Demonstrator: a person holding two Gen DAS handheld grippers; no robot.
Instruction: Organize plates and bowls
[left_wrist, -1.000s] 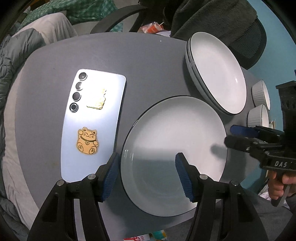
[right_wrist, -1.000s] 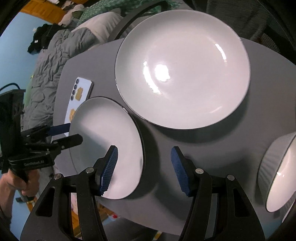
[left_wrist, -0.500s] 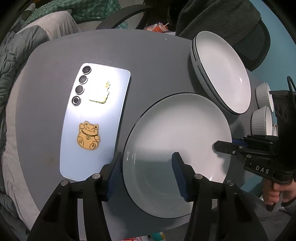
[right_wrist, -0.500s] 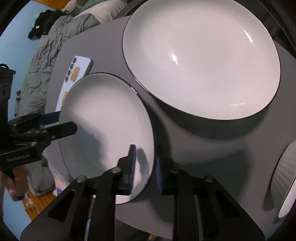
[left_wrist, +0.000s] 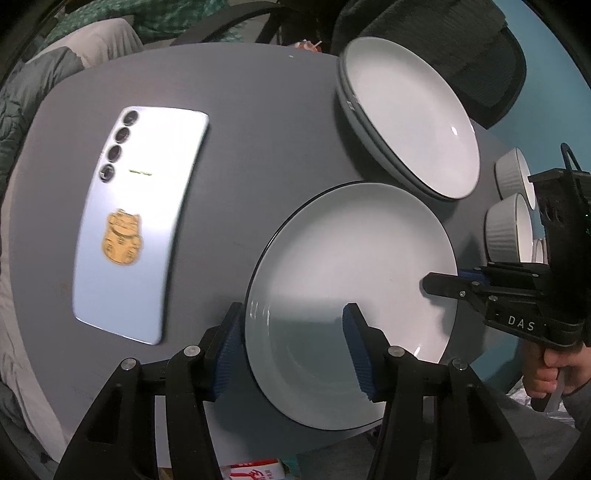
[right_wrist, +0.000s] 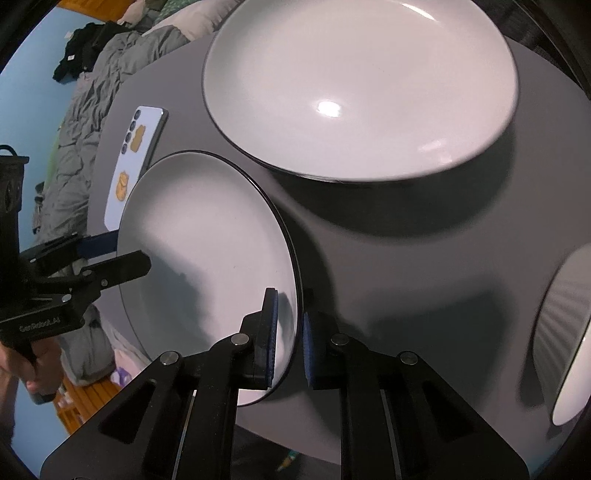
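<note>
The right gripper (right_wrist: 288, 332) is clamping the rim of the near plate (left_wrist: 351, 266), its blue pads pressing on either side of the edge, jaws drawn narrow around it. That plate is sitting at the near edge of the grey tabletop (left_wrist: 258, 129), white inside with a thin dark rim, and overhanging it slightly. The left gripper (left_wrist: 291, 350) is straddling the opposite side of the same plate, jaws standing wide apart, one pad outside the rim and one over the white inside; neither pad is pressing on it. On the right gripper's black body the letters "DAS" are showing in the left wrist view; on the left one, "GenRobot.AI" is readable from the right wrist view. A stack of plates (left_wrist: 413, 122) is lying towards the far right edge, just beside the near plate. Ribbed white bowls (left_wrist: 506, 232) are crowding the right edge. A pale phone (left_wrist: 140, 221) carrying a gold lucky-cat sticker is lying face down near the left edge.
</note>
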